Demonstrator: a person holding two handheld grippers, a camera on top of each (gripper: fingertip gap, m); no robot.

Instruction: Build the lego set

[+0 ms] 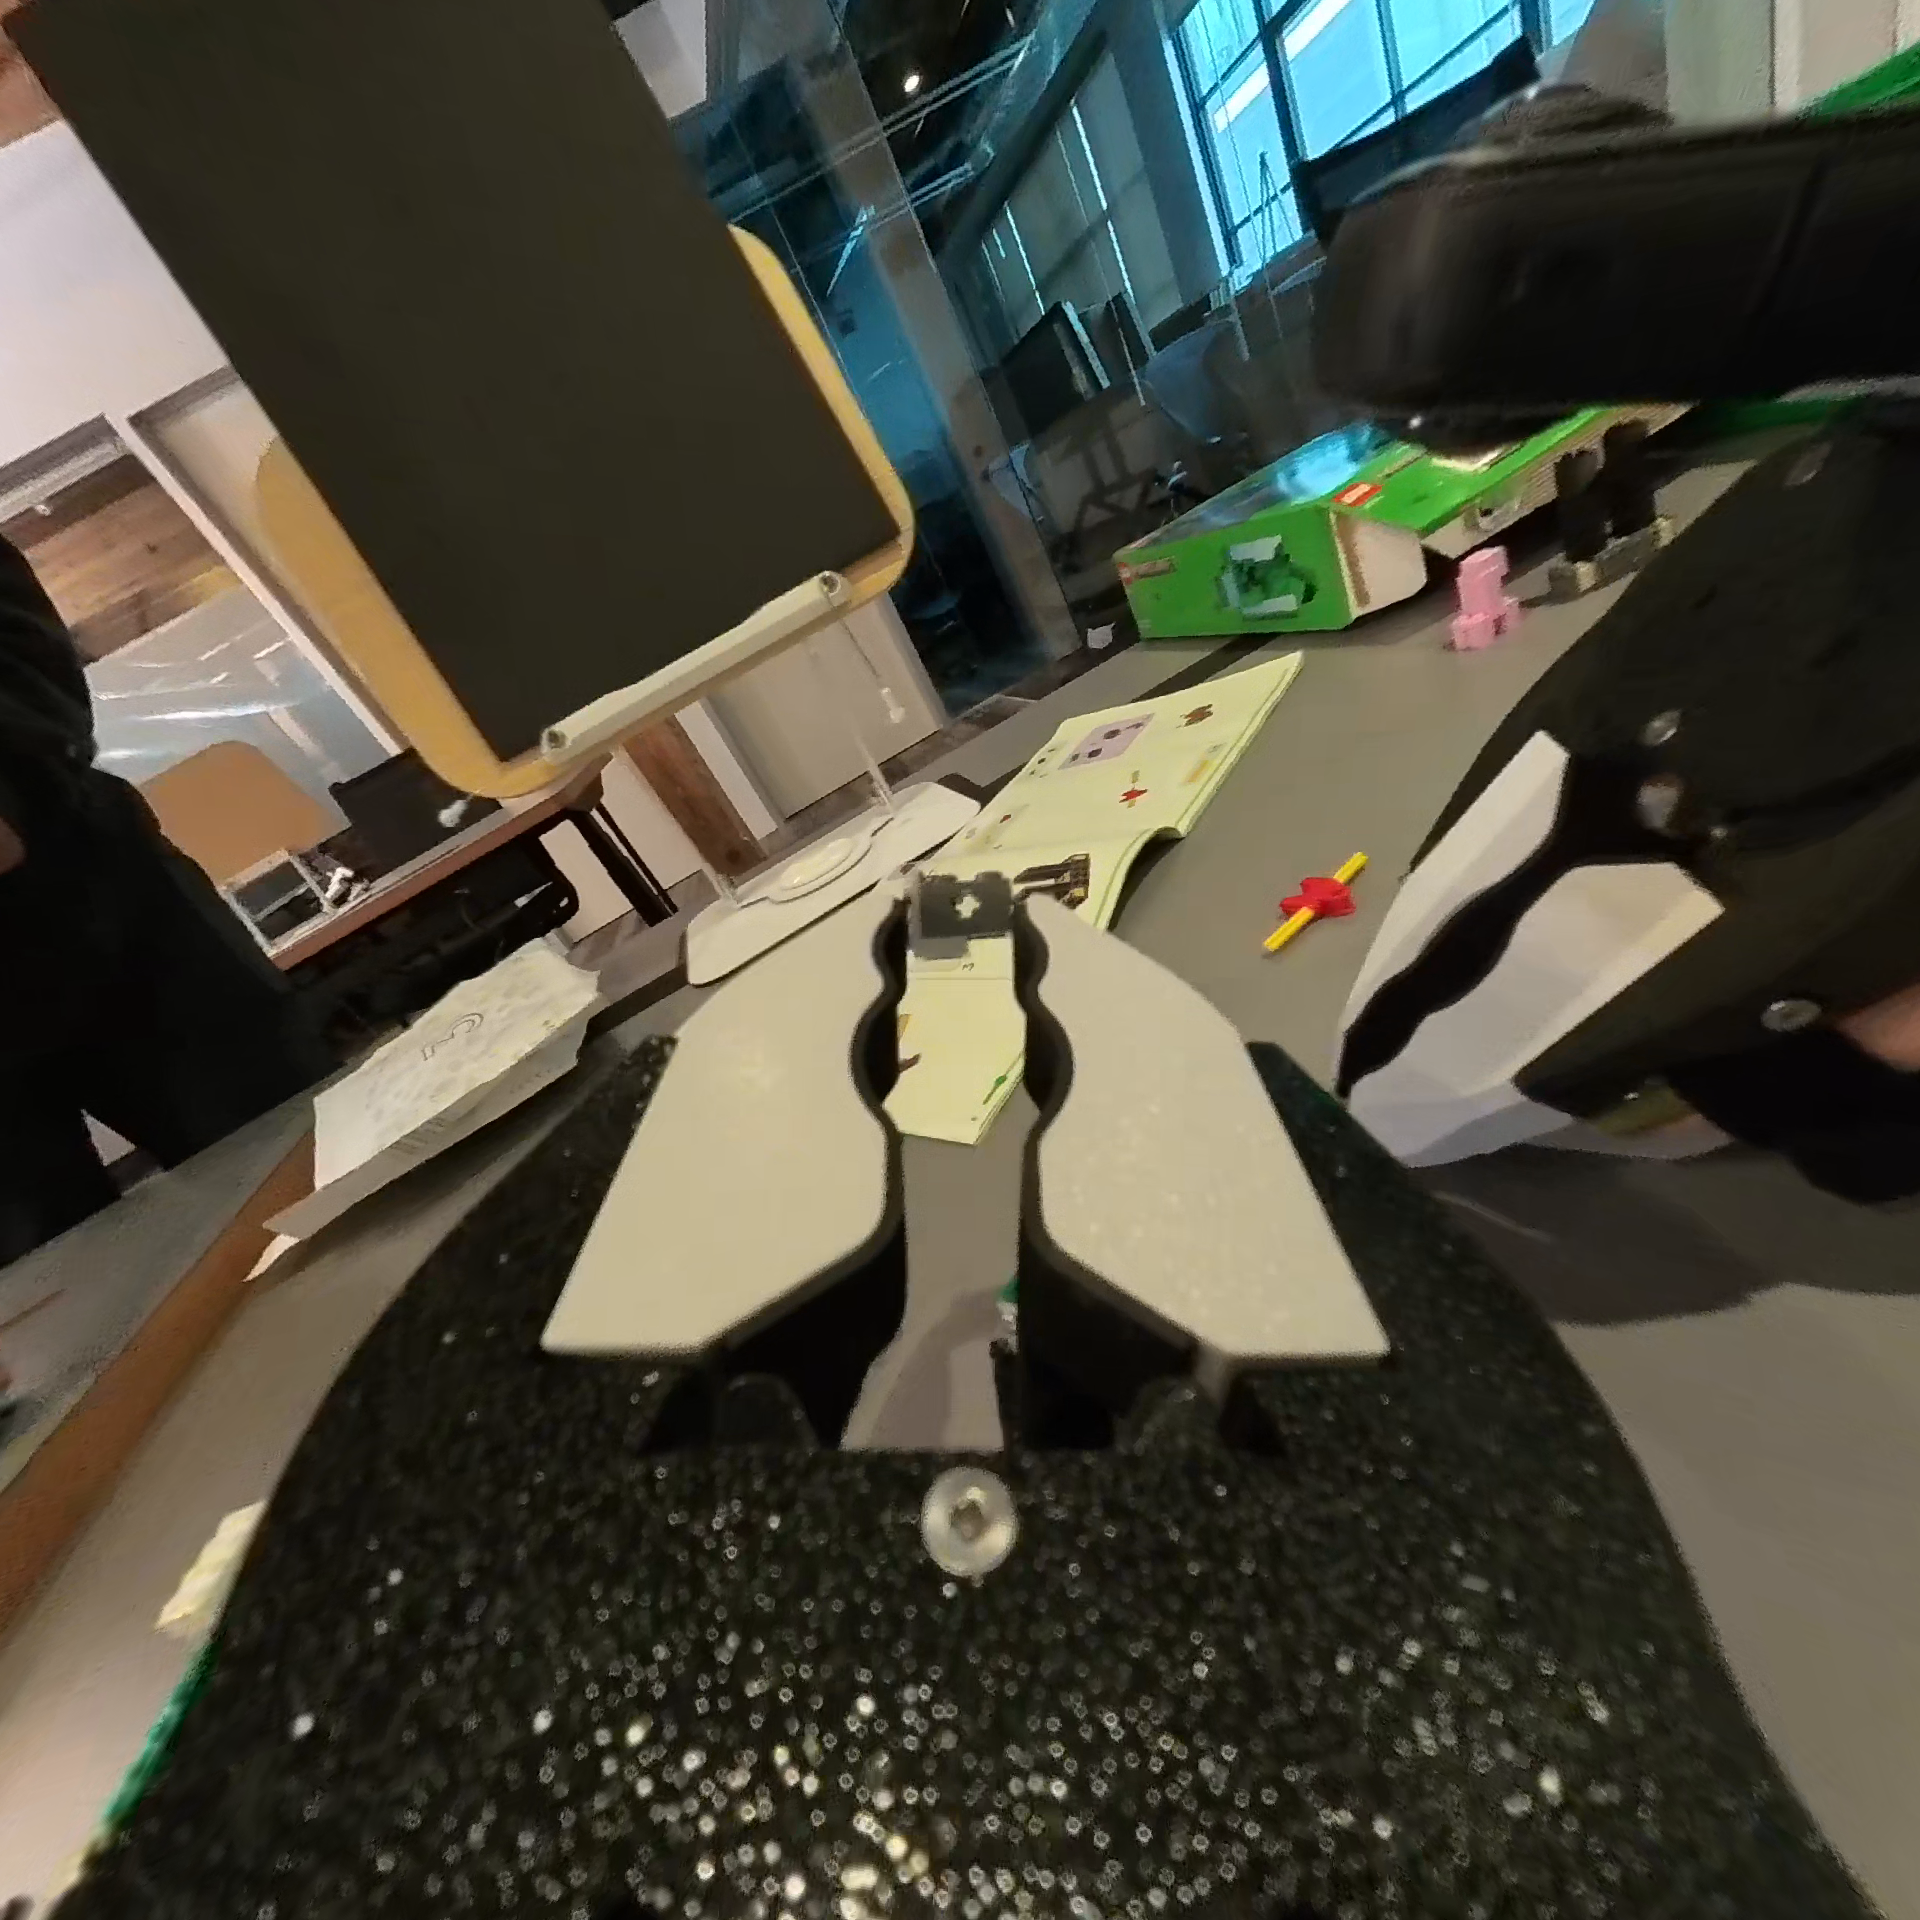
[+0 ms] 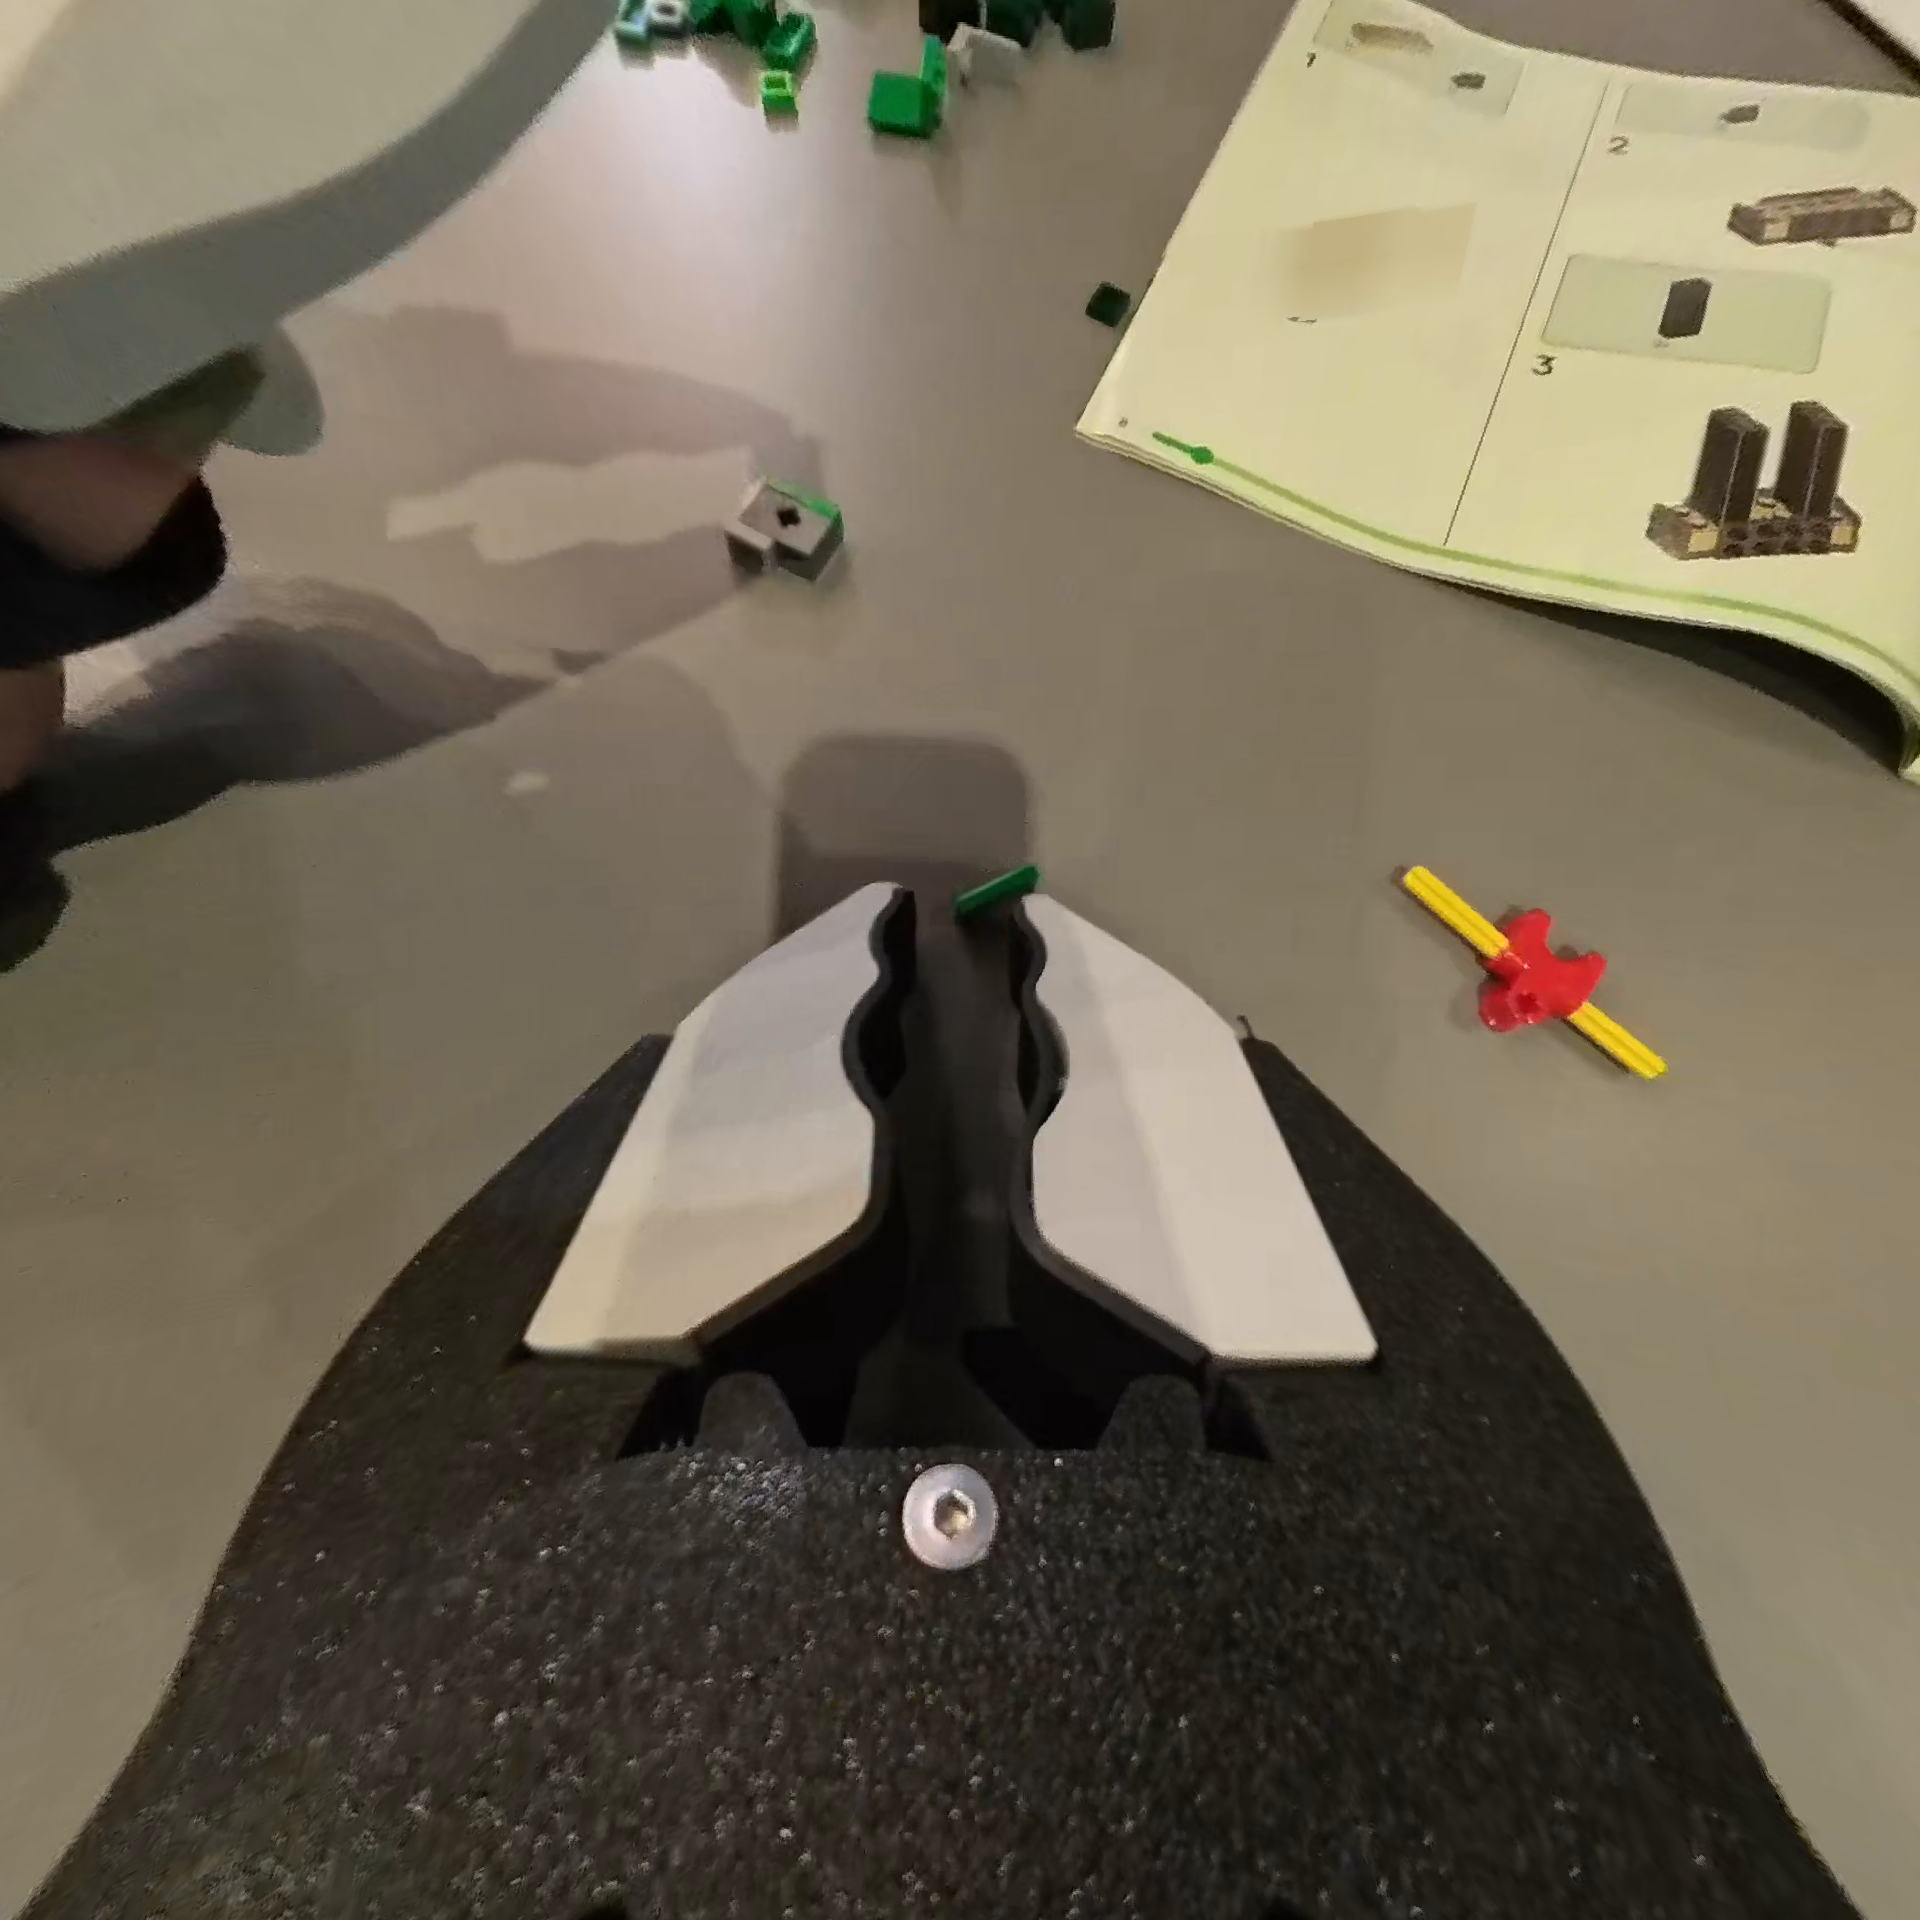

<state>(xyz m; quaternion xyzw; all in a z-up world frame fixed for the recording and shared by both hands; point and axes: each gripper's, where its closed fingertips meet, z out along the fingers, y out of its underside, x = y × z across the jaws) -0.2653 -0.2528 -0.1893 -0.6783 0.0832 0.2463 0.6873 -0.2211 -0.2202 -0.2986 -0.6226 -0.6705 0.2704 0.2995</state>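
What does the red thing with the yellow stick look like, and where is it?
Find the pale green instruction booklet lying open on the grey table. Below its near edge, alone on bare tabletop, lies the red piece, threaded on a thin yellow rod that sticks out both sides. It is the only red thing; the loose bricks farther off are green.

The booklet [image 2: 1538, 312] lies on the table [image 2: 520, 987] at the upper right. The cross piece [image 2: 1532, 971] sits below it. Loose bricks [image 2: 904, 99] lie along the top.
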